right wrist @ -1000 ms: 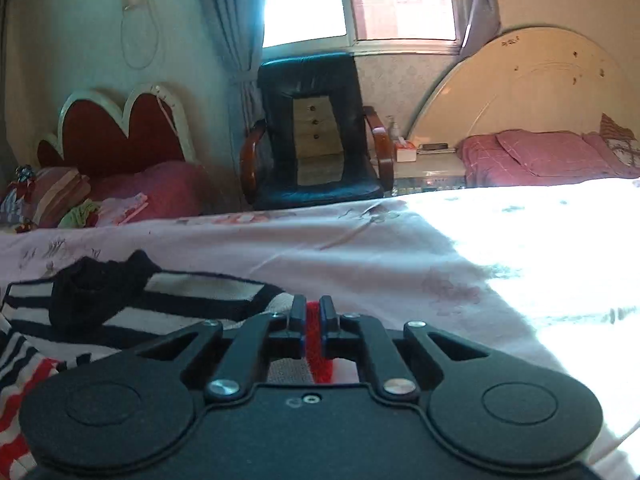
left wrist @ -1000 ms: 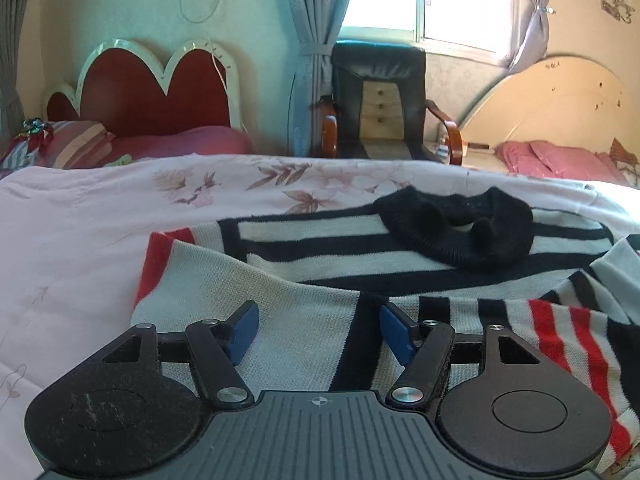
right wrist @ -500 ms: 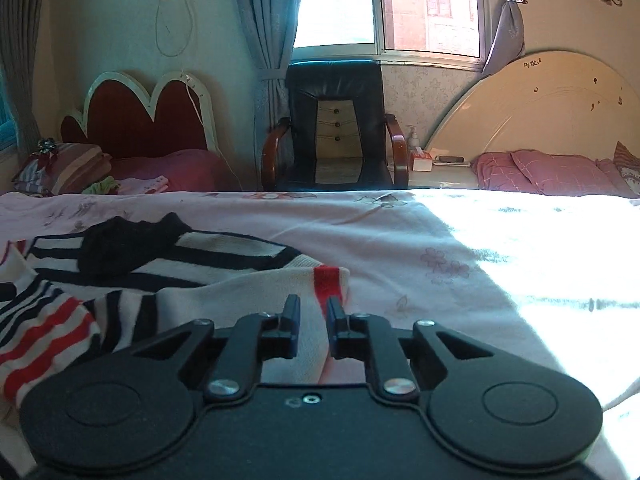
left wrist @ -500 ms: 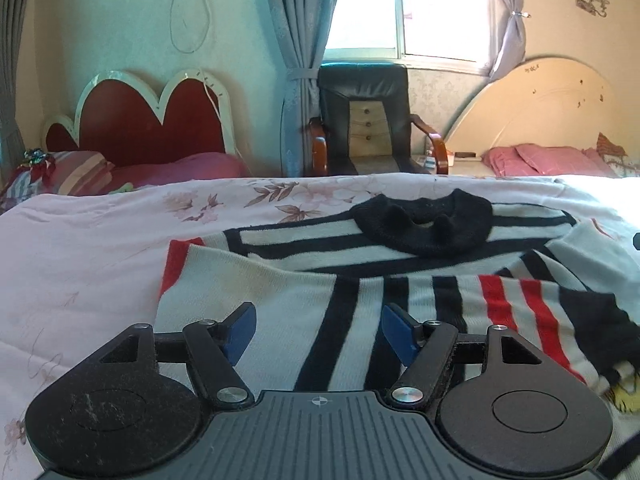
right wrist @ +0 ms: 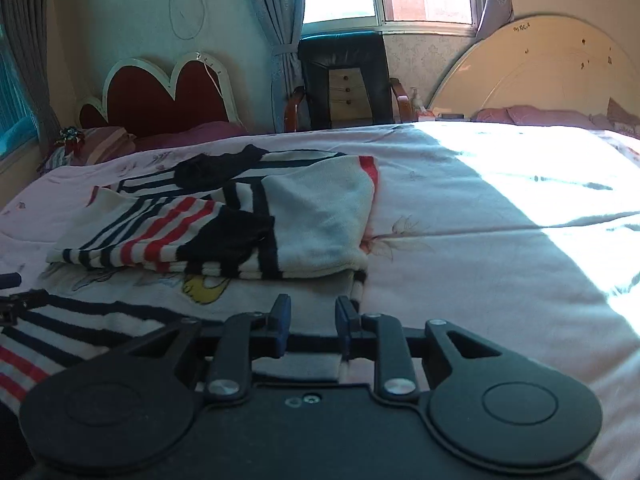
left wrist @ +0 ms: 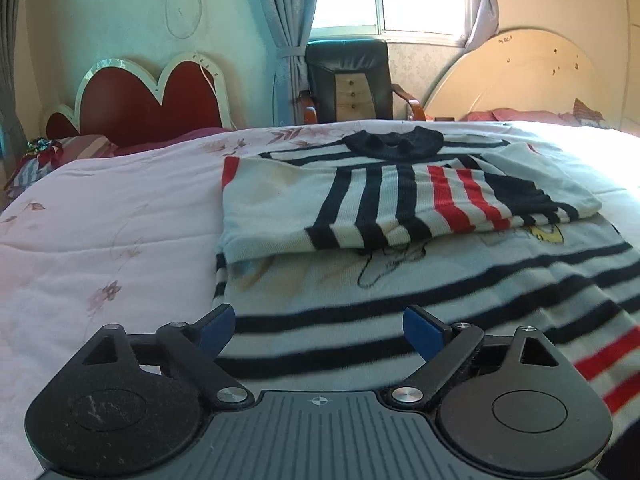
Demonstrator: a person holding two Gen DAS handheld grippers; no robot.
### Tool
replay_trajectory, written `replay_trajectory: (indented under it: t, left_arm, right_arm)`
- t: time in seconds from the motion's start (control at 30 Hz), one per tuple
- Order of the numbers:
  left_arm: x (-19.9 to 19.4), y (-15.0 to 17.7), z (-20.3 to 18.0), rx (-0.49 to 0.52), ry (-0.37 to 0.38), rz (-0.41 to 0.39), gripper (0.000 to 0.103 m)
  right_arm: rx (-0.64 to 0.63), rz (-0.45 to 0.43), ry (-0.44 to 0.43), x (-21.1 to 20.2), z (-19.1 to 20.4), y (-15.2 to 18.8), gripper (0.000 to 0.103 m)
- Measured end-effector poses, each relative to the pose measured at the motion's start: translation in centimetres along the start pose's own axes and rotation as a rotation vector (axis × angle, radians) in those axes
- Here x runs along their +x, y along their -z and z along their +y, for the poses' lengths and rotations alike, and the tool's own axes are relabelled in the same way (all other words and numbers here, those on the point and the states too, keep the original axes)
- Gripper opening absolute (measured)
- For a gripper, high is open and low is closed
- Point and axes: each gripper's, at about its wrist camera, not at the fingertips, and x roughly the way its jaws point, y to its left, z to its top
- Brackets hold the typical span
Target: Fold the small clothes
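A small white sweater [left wrist: 400, 264] with black and red stripes lies flat on the pink bed, its black collar [left wrist: 394, 142] at the far end. Both sleeves [left wrist: 360, 204] lie folded across its chest. My left gripper [left wrist: 316, 330] hangs over the sweater's near lower part, its jaws opening wide with nothing held. In the right wrist view the folded sleeves [right wrist: 256, 228] lie ahead, with a yellow cartoon print [right wrist: 204, 286] below them. My right gripper [right wrist: 308, 318] is over the sweater's right edge, its jaws opening, and nothing is pinched between them.
The pink floral quilt [left wrist: 100, 220] spreads to the left and, sunlit [right wrist: 500, 220], to the right. Beyond the bed stand a black armchair [left wrist: 348, 80], a red heart-shaped headboard [left wrist: 148, 98] and a cream round headboard [left wrist: 520, 76]. The other gripper's tip [right wrist: 10, 280] shows at the left edge.
Both grippers drew back toward the sweater's hem, away from the folded sleeves. The right gripper let go of the red-cuffed sleeve and parted its jaws. The left jaws spread wider.
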Motion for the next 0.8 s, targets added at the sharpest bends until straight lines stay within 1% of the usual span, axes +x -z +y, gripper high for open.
replay_trajectory:
  t: [0.07, 0.13, 0.2, 0.27, 0.33, 0.37, 0.4, 0.43, 0.47, 0.6, 0.67, 0.73, 0.8]
  left_arm:
    - [-2.2, 1.8, 1.2, -0.018, 0.008, 0.019, 0.09]
    - [-4.2, 3.7, 2.5, -0.055, 0.0, 0.046, 0.09]
    - [-5.7, 5.4, 3.3, -0.073, 0.0, 0.072, 0.09]
    - [-7.1, 6.8, 3.9, -0.077, 0.002, 0.082, 0.09]
    - [-8.4, 8.0, 4.4, -0.099, 0.016, 0.085, 0.09]
    - [-8.8, 8.5, 4.7, -0.115, 0.031, 0.091, 0.086]
    - [-9.1, 9.0, 4.9, -0.132, 0.053, 0.103, 0.08]
    - [-9.3, 9.5, 5.2, -0.155, 0.082, 0.12, 0.07]
    - [-9.4, 10.0, 5.4, -0.186, 0.119, 0.135, 0.065]
    - [-9.4, 11.9, 6.7, -0.359, 0.281, 0.168, 0.065]
    - [-9.0, 13.0, 7.5, -0.466, 0.367, 0.181, 0.065]
    - [-8.3, 13.8, 8.4, -0.572, 0.457, 0.199, 0.065]
    - [-7.5, 14.2, 9.0, -0.638, 0.524, 0.208, 0.065]
  right_arm:
    - [0.056, 0.046, -0.032, -2.1, 0.1, 1.8, 0.027]
    - [0.091, 0.086, -0.052, -3.8, 0.2, 3.7, 0.03]
    - [0.117, 0.118, -0.054, -5.4, 0.4, 5.7, 0.033]
    - [0.138, 0.147, -0.053, -6.5, 0.6, 7.4, 0.039]
    - [0.165, 0.177, -0.055, -7.5, 0.8, 9.0, 0.043]
    - [0.179, 0.186, -0.06, -7.9, 0.9, 9.6, 0.045]
    - [0.195, 0.193, -0.066, -8.3, 1.1, 10.2, 0.047]
    - [0.212, 0.2, -0.071, -8.5, 1.1, 10.6, 0.048]
    - [0.244, 0.213, -0.084, -8.7, 1.0, 11.2, 0.048]
    - [0.396, 0.206, -0.13, -9.2, -0.3, 12.4, 0.048]
    - [0.455, 0.208, -0.158, -9.4, -0.8, 12.9, 0.048]
    - [0.499, 0.225, -0.211, -9.4, -1.1, 13.5, 0.049]
    - [0.554, 0.229, -0.256, -9.1, -1.4, 14.1, 0.049]
